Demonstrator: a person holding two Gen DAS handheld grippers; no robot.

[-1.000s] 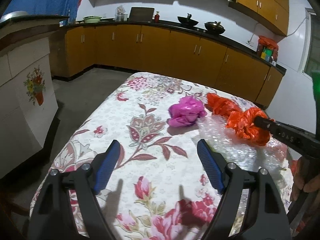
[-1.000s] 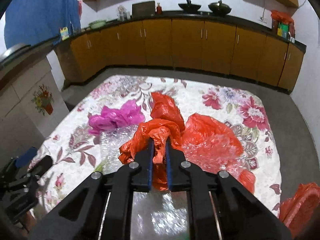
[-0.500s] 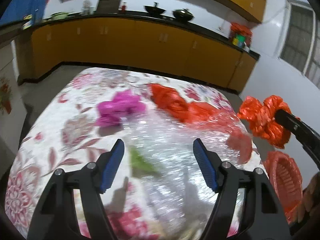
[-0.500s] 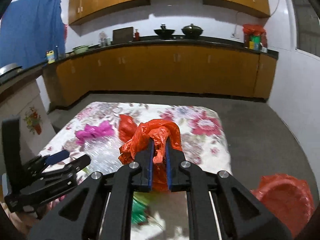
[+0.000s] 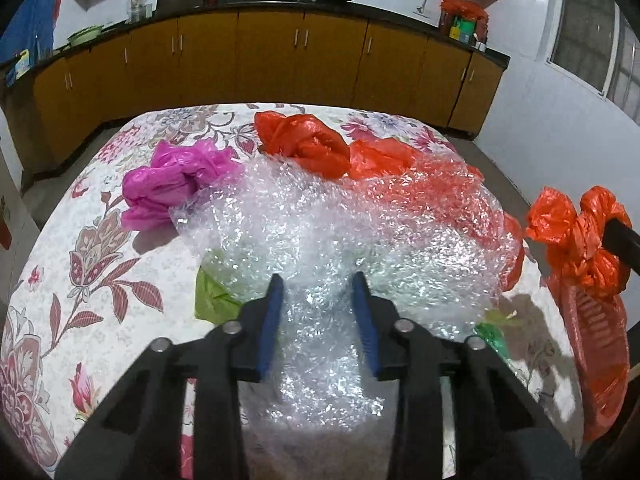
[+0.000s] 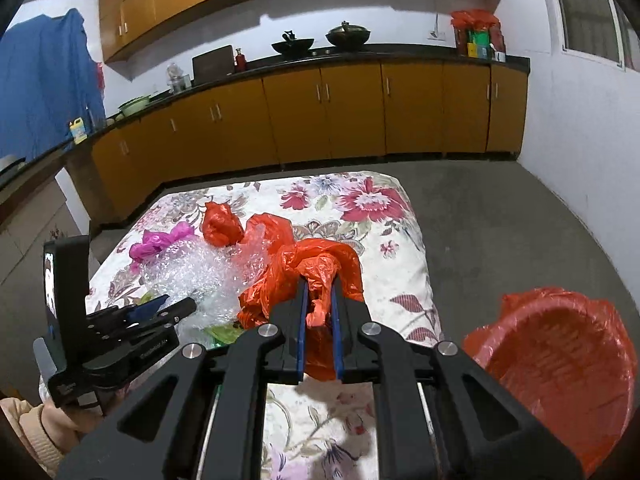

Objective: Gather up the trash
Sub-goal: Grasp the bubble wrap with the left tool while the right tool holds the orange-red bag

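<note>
Meanwhile, left gripper (image 5: 318, 280) closing around bubble wrap (image 5: 320, 220)

Dim indoor light, soft shadows, strong fisheye warping at edges.

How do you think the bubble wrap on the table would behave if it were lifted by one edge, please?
The bubble wrap lies crumpled in loose folds, so it would probably sag and trail rather than stay flat. It looks thin and airy, so likely very light. It overlaps the pink bag and a red bag, so it might drag them along.
</note>
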